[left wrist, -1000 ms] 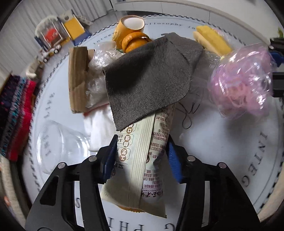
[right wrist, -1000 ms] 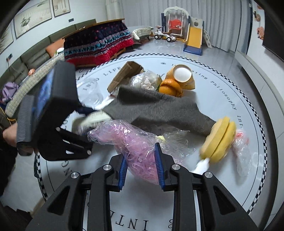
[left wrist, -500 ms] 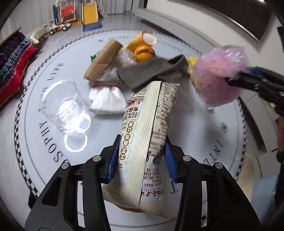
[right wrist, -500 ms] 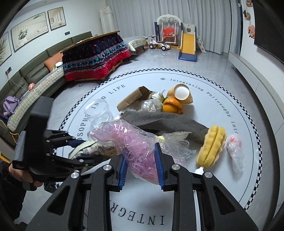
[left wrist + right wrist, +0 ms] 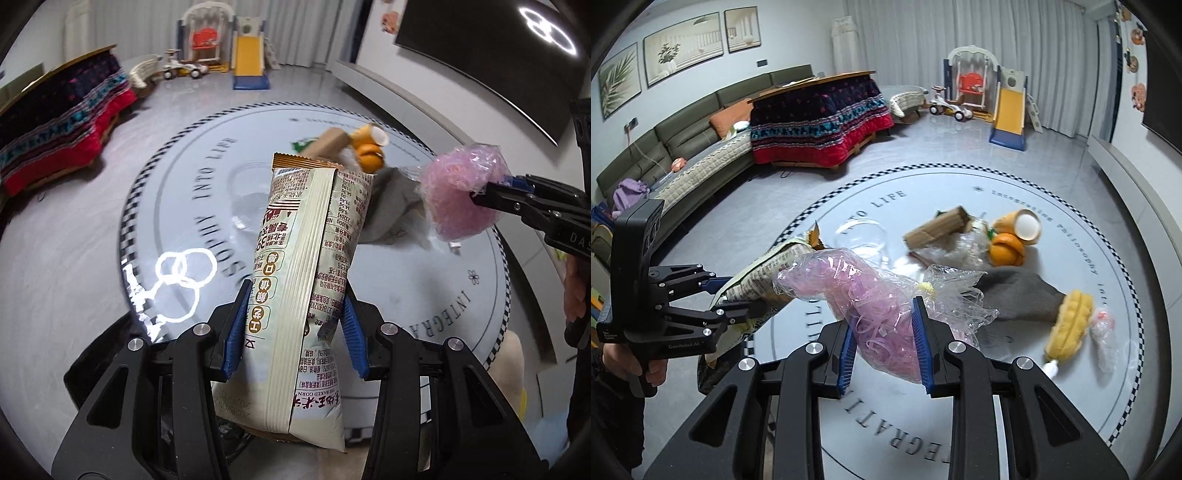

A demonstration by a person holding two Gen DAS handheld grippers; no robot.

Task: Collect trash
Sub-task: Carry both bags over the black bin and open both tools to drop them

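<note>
Already both claws carry trash above the round surface (image 5: 1071,387): the left claw (image 5: 293,328) clamps the snack packet (image 5: 310,266), its long axis pointing forward. The right claw (image 5: 884,341) grips the pink bag (image 5: 864,299), and the remaining pile lies ahead of both.

Right claw (image 5: 884,347) clamps the pink bag (image 5: 857,295) — left claw (image 5: 718,293) grips a snack packet (image 5: 764,273).

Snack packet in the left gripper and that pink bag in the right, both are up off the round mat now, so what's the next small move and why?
Probably carry both to a trash bin, which no view shows. The left gripper grips the snack packet, and the right gripper is clamped on the pink bag. With both full, the cardboard must wait.
</note>
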